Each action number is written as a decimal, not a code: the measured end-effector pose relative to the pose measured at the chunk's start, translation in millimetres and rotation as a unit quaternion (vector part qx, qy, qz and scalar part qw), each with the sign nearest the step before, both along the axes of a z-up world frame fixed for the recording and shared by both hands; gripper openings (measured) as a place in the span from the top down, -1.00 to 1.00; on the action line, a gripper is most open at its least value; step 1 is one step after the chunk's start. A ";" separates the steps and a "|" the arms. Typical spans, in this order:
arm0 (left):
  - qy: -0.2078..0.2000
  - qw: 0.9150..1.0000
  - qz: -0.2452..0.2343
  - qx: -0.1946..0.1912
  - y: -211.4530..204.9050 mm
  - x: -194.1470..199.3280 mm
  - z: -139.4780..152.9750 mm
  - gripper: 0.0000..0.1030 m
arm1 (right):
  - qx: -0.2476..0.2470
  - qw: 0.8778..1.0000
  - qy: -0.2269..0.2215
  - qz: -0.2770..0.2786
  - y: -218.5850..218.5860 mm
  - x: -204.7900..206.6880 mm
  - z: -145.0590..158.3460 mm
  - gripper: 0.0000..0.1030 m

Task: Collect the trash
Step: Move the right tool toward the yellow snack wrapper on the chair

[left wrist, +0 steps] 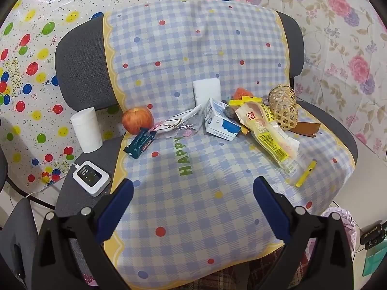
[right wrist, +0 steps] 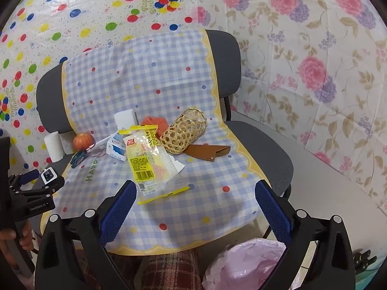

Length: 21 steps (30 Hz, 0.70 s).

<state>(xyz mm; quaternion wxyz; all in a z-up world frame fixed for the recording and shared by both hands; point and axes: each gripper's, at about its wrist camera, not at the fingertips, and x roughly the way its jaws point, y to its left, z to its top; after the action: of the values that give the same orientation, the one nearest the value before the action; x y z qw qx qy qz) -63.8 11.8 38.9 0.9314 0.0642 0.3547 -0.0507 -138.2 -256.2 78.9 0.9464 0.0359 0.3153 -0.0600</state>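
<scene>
Both blue-padded black grippers stand wide apart and empty, the left gripper (left wrist: pixel 193 188) and the right gripper (right wrist: pixel 196 191) hovering above the front of the blue-checked cloth (left wrist: pixel 188 217) draped over the grey chair (right wrist: pixel 261 149). At twelve o'clock from the right gripper lies a clear yellow-printed snack wrapper (right wrist: pixel 147 162), its torn yellow strip (right wrist: pixel 164 194) just ahead of the fingers. Beyond, at eleven o'clock, sits a blue-and-white milk carton (left wrist: pixel 221 124); a dark teal wrapper (left wrist: pixel 140 143) lies by the red apple (left wrist: pixel 137 120). A woven bamboo basket (right wrist: pixel 185 131) lies tipped at one o'clock. Pink plastic bag (right wrist: pixel 246 263) sits at five o'clock
</scene>
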 end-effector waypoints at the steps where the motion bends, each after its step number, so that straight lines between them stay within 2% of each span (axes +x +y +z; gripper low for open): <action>1: 0.000 1.000 0.000 0.000 0.4 0.1 -0.1 -0.87 | -0.001 1.000 0.000 0.000 0.3 0.1 -0.1 -0.89; 21: 0.000 1.000 0.005 0.001 3.4 -0.1 1.6 -0.87 | 0.000 1.000 0.000 -0.001 2.8 2.1 0.7 -0.89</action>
<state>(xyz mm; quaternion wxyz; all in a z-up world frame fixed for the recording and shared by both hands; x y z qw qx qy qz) -63.8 15.3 40.6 0.9318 0.0630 0.3546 -0.0459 -136.1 -253.4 79.6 0.9464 0.0359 0.3150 -0.0609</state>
